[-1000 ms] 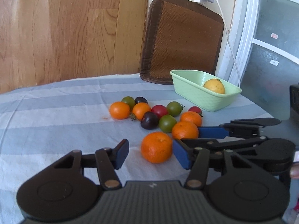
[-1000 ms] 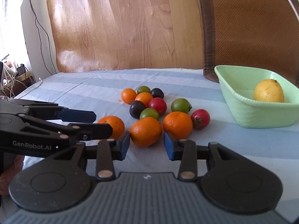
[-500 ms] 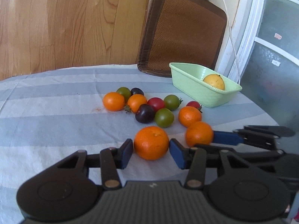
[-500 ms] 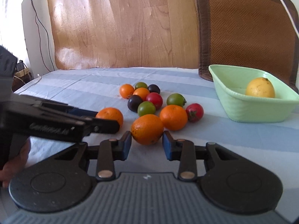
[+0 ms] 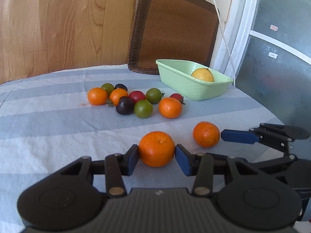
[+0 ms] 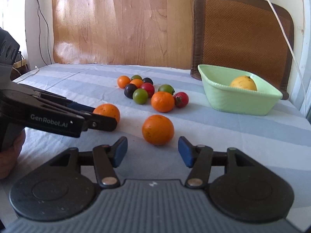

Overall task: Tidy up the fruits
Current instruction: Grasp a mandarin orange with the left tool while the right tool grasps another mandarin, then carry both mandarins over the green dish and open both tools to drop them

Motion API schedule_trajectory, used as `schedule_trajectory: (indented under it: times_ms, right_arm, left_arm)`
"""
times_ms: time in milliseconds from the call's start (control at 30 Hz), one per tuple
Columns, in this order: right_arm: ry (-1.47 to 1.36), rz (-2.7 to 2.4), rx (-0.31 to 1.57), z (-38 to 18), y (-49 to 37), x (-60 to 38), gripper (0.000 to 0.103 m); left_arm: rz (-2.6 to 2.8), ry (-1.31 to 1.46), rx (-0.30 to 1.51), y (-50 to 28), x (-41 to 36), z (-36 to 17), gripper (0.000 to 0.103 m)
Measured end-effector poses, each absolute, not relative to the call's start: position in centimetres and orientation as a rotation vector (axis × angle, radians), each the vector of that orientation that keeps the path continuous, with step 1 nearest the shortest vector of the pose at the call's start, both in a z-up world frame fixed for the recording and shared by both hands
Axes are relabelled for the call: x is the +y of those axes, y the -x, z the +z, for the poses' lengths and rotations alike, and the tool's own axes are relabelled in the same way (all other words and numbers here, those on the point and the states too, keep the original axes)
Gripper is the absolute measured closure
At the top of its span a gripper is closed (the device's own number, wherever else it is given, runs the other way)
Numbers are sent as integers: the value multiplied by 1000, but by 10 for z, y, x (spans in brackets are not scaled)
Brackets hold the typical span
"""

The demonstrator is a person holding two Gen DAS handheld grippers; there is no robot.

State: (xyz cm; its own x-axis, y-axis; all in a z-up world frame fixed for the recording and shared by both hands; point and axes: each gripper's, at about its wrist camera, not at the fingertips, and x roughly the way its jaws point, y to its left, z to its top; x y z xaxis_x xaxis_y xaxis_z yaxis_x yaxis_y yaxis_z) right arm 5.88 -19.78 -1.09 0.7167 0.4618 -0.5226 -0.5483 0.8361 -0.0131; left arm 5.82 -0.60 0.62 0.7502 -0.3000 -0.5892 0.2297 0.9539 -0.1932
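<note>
My left gripper [image 5: 156, 156] is shut on an orange [image 5: 156, 148], its blue pads touching both sides; the same orange shows in the right wrist view [image 6: 106, 112] behind the left gripper's fingers. My right gripper [image 6: 152, 151] is open, with a second orange [image 6: 157, 129] lying on the cloth just ahead of its pads. That orange also shows in the left wrist view [image 5: 206, 134] beside the right gripper's blue pad. A third orange [image 6: 162, 101] sits by a cluster of small tomatoes [image 6: 140, 95]. A green bowl [image 6: 223, 97] holds a yellow fruit [image 6: 243, 83].
The table wears a blue and white striped cloth [image 6: 223, 132]. A brown woven chair back [image 6: 241, 35] stands behind the bowl. A white cable [image 5: 223, 33] hangs at the right. The table edge curves away at the right [image 5: 272, 114].
My left gripper has closed on its orange and drawn it back from the pile. My right gripper has opened and pulled back, leaving its orange on the cloth.
</note>
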Motion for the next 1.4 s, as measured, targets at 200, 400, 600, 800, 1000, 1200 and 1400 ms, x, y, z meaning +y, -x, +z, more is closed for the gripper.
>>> schedule_trajectory:
  times_ms: [200,400,600,800,1000,1200,1400]
  right_arm:
    - [255,554,485,-10,-61,-187,43]
    - [256,564,510,-15,-72,-191,44]
    - [200,587,478,-8,-73,-203,62]
    - [153,487,364,18,-96,-230,62]
    - [125,384,319,27,-144,-252,62]
    - [103,361,359,12,-172,-256,62]
    - [118,370,345,9,-170,-255,61]
  left_arm:
    - [-277,114,647,-58,-6,10,59]
    - [-267,87,654,-58,-11,8,61]
    - [-292,103,645,-71,-20,25,61]
    - [-360,92,576,-123,-49,67,61]
    - [-385,104,593,-198,-80,77,61]
    - [-366,97,669,-244,-95,57,61]
    - [-369,85,669,-250,-99,48,50]
